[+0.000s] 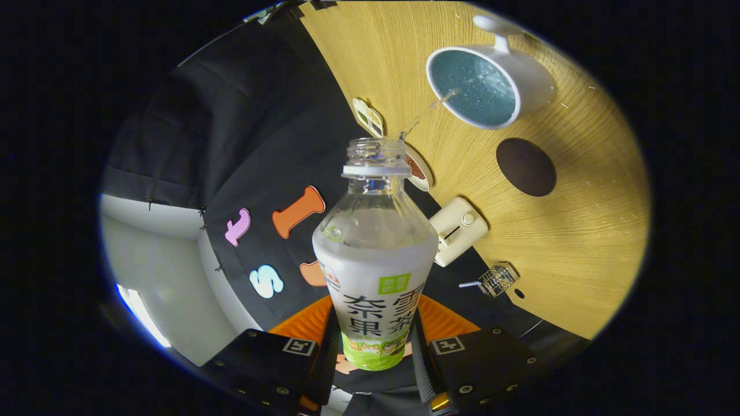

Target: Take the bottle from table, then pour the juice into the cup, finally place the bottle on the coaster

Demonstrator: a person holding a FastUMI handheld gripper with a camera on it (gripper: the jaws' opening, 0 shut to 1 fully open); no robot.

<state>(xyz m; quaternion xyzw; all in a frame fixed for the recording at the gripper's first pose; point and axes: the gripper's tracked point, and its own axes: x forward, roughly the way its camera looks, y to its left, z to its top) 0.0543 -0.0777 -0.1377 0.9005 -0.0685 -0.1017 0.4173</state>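
Hand-held gripper (pixel 374 346) clamping bottle (pixel 374 254), base hidden

Clear plastic bottle (pixel 374 242), wood-grain table (pixel 578 231)

White cup (pixel 523 72) with blue inside, dark brown coaster (pixel 526 167), white-and-green labelled bottle (pixel 376 271), wood-grain table (pixel 578 231).

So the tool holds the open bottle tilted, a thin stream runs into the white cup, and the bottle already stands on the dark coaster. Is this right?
Not quite. The gripper view shows the dark coaster bare; the bottle is in the tool, pouring into the white cup.
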